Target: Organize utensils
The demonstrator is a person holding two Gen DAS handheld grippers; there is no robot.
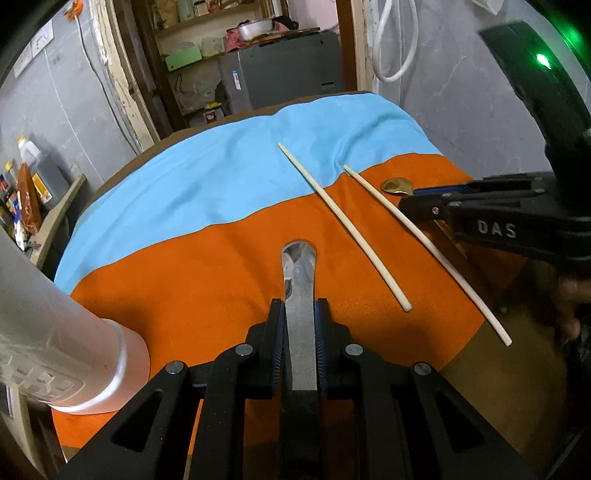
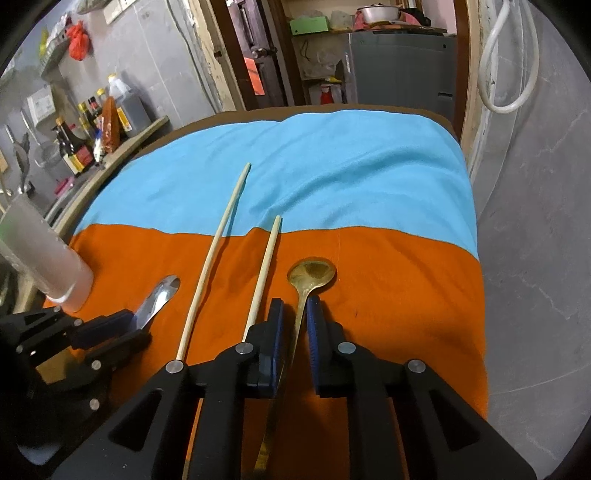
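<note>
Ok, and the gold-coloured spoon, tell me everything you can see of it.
The gold spoon looks like brass-toned metal: a round, shallow bowl, dulled and darkly patched inside, on a long slim handle. It lies on the orange part of the cloth, bowl facing up and pointing away towards the blue part. The right gripper is shut on its handle, which runs back between the fingers. The nearer chopstick lies just to its left, not touching.

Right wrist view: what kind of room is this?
Most likely a home kitchen or a pantry corner. A shelf on the left holds sauce bottles and a big jug of dark liquid. Through the doorway, a metal pot sits on top of a grey appliance.
</note>
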